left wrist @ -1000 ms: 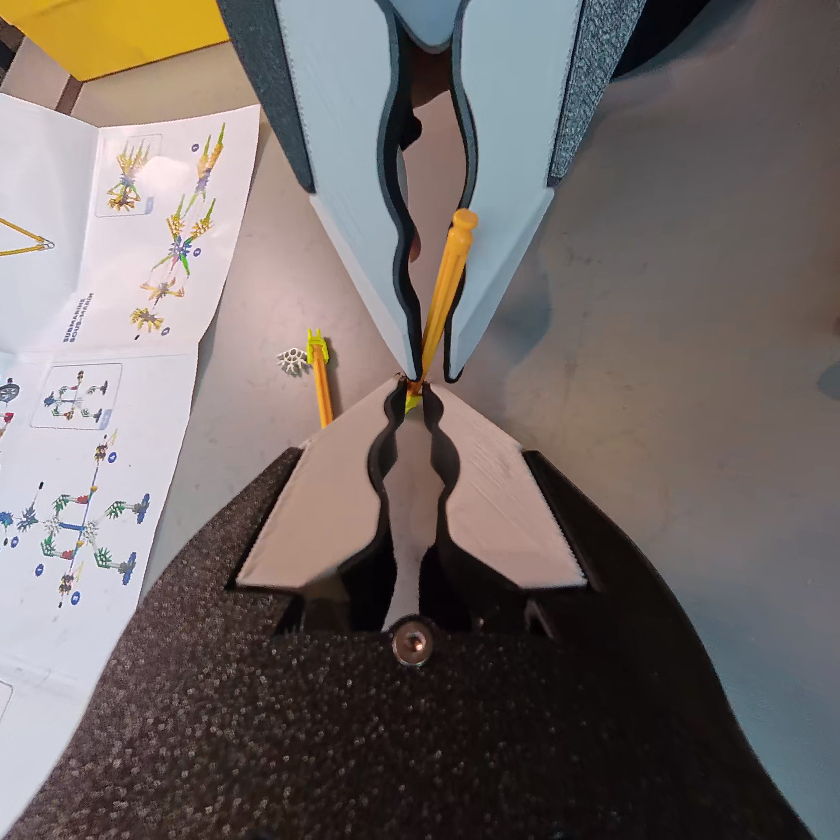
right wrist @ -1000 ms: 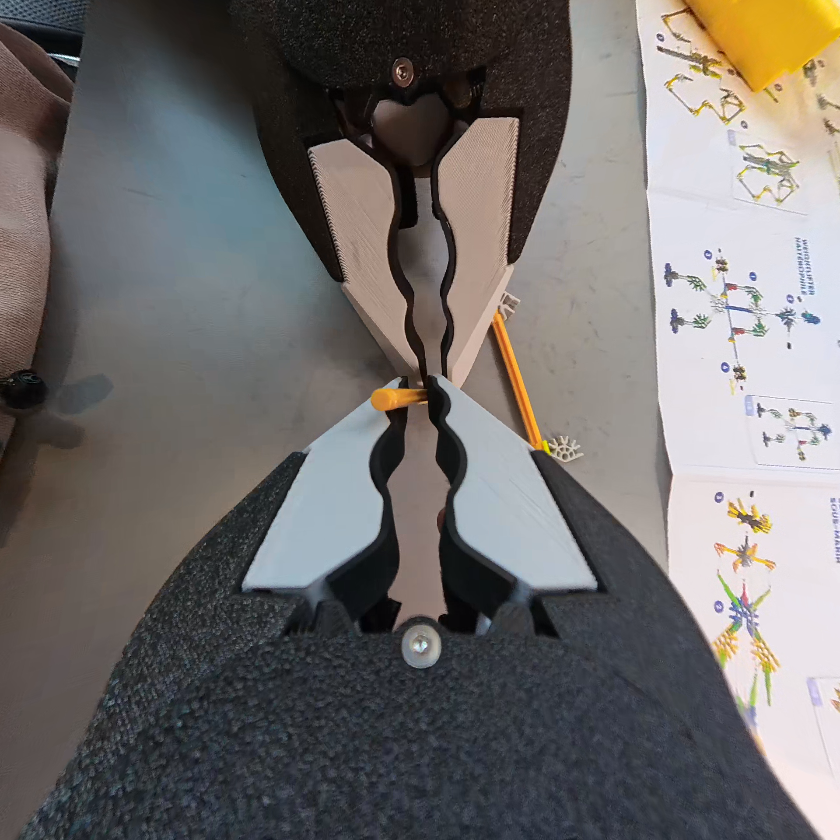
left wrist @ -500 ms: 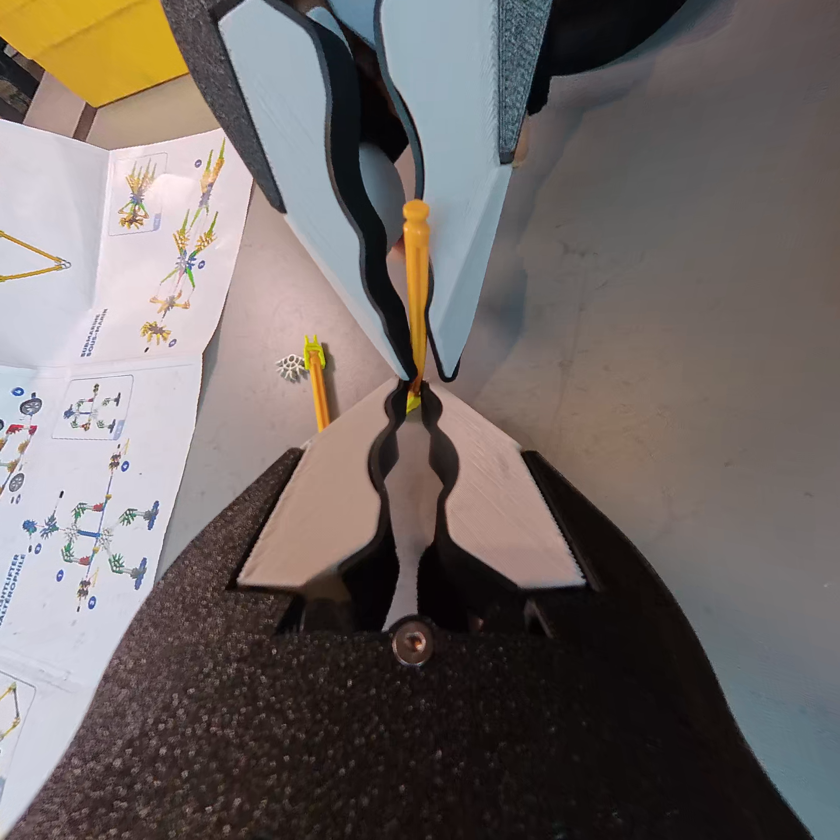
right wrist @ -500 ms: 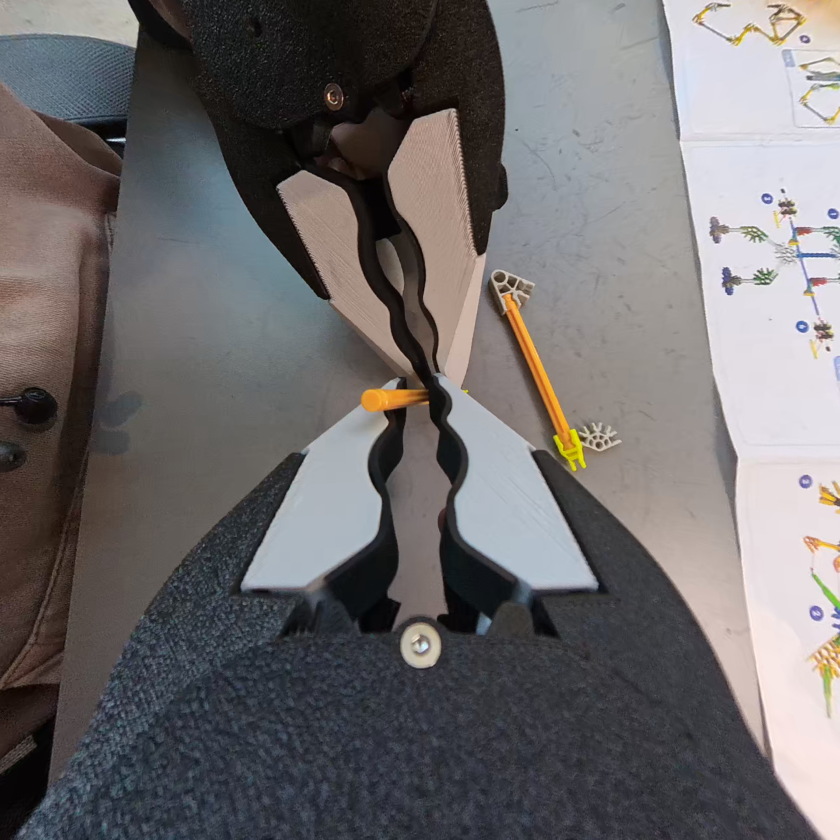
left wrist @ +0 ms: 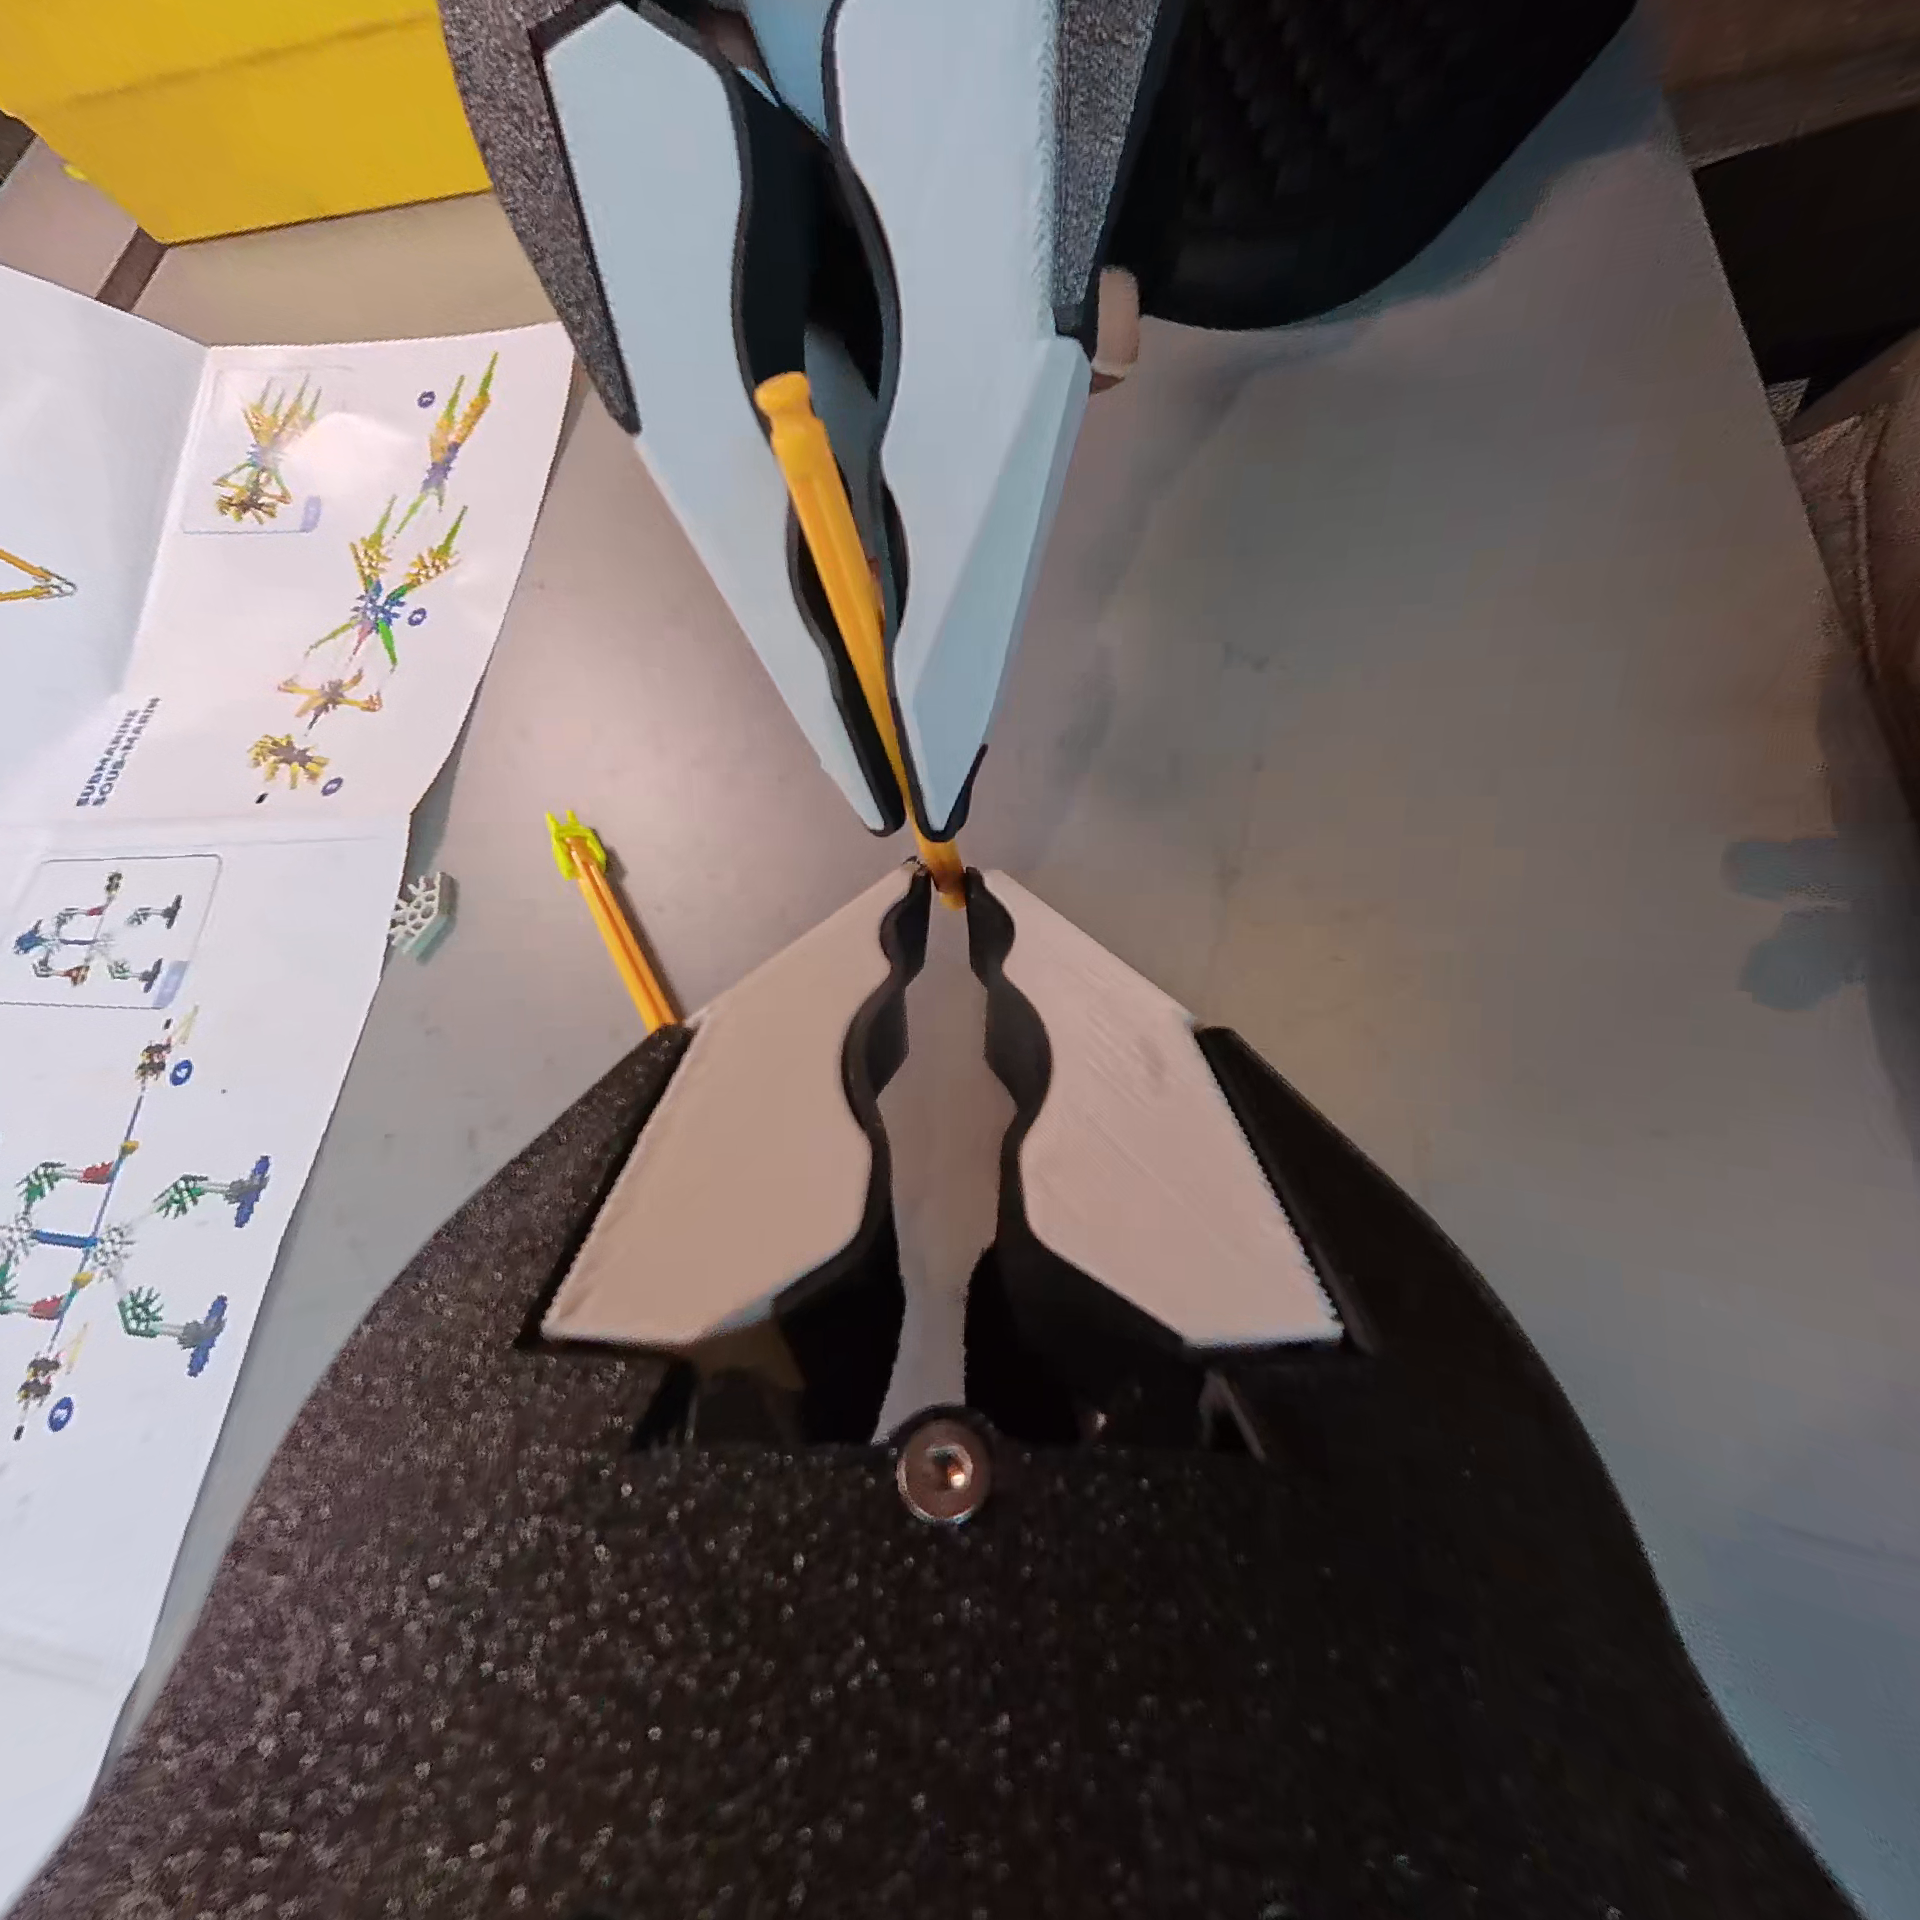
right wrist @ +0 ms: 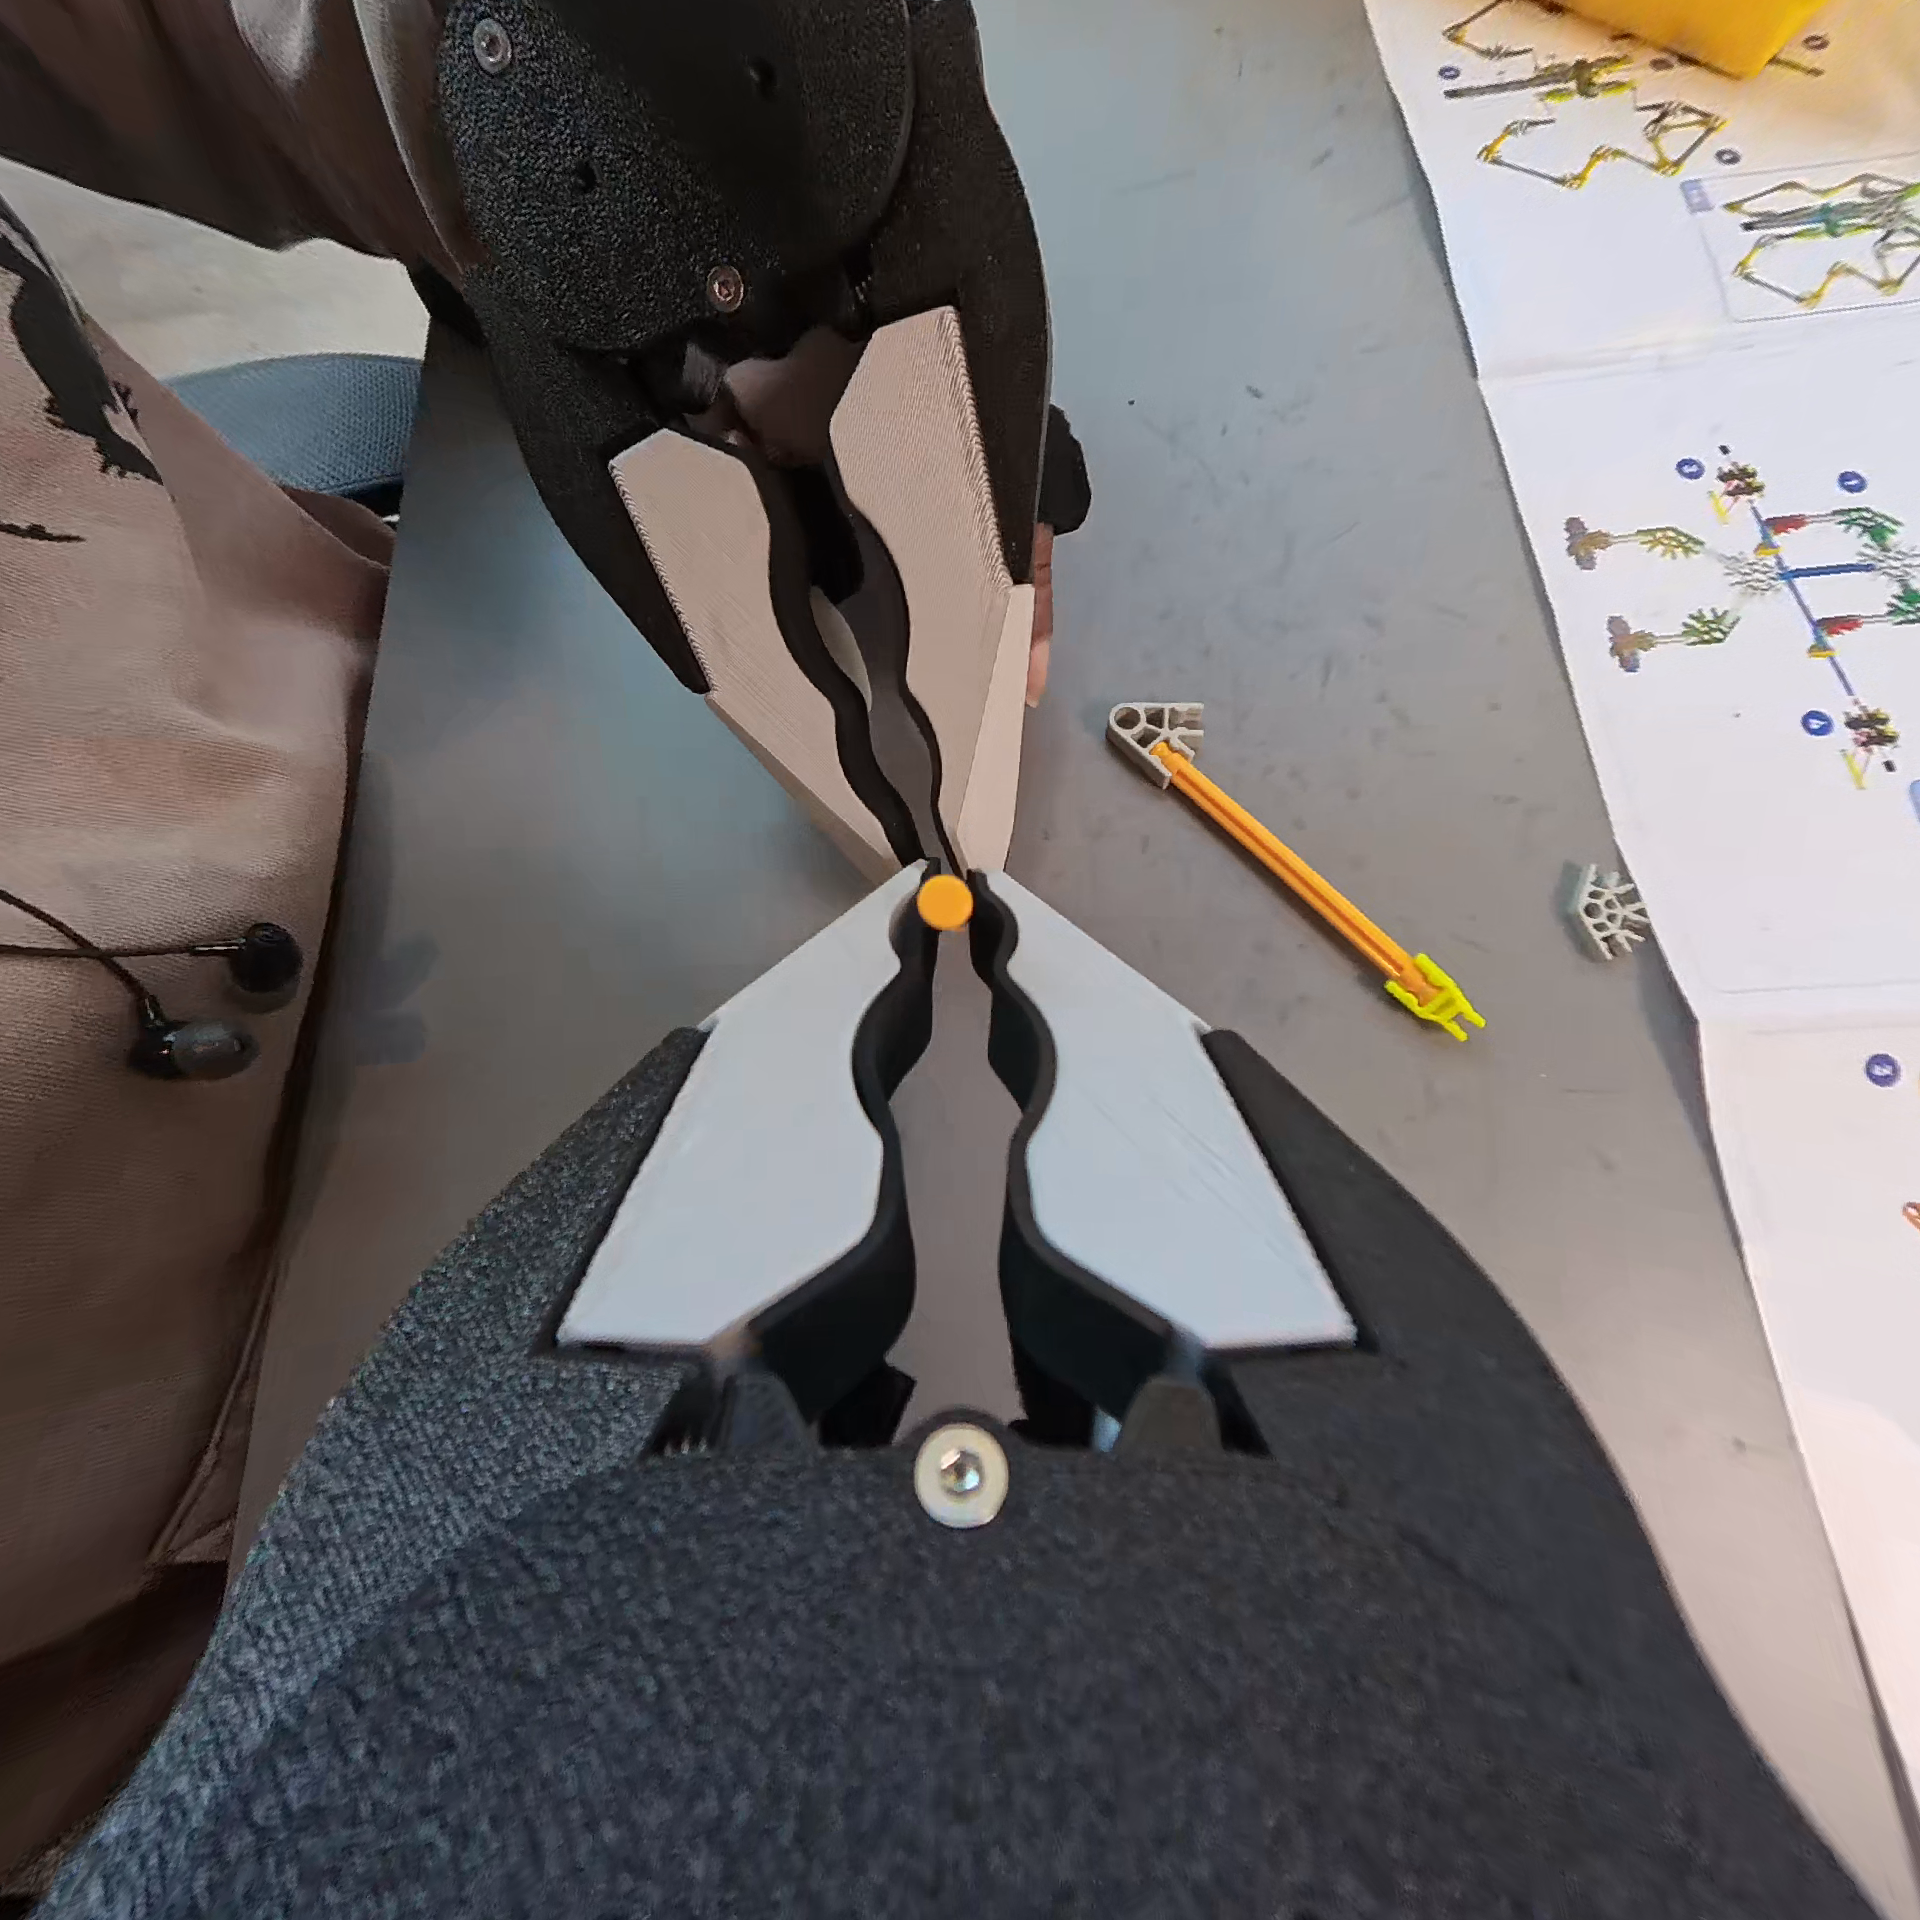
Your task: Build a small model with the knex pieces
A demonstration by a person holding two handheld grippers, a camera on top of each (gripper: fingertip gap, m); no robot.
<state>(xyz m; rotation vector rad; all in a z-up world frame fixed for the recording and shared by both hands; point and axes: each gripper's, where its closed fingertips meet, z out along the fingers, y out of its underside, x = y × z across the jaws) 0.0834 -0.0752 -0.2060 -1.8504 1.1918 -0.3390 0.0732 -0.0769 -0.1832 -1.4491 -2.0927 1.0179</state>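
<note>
My left gripper (left wrist: 940, 883) is shut on the near end of an orange rod (left wrist: 831, 561). My right gripper (right wrist: 948, 881) is shut on the same rod (right wrist: 945, 904), whose round end faces its camera. The two grippers meet tip to tip above the grey table (left wrist: 1403, 727). In the left wrist view the right gripper (left wrist: 914, 826) comes in from the top, and the rod runs up between its fingers. In the right wrist view the left gripper (right wrist: 940, 860) comes in from the top.
A second orange rod (right wrist: 1288, 862) lies on the table with a grey connector (right wrist: 1158, 732) and a yellow-green clip (right wrist: 1434, 997) on its ends. A loose grey connector (right wrist: 1605, 925) lies by a printed sheet (right wrist: 1766, 790). A yellow box (left wrist: 239, 104) stands beyond. A person's brown clothing (right wrist: 156, 727) is at the table edge. My left and right fingertips are right by each other.
The grippers have turned about each other. In the right wrist view the rod went from pointing left to end-on. The yellow-green bit at the left tips no longer shows.
</note>
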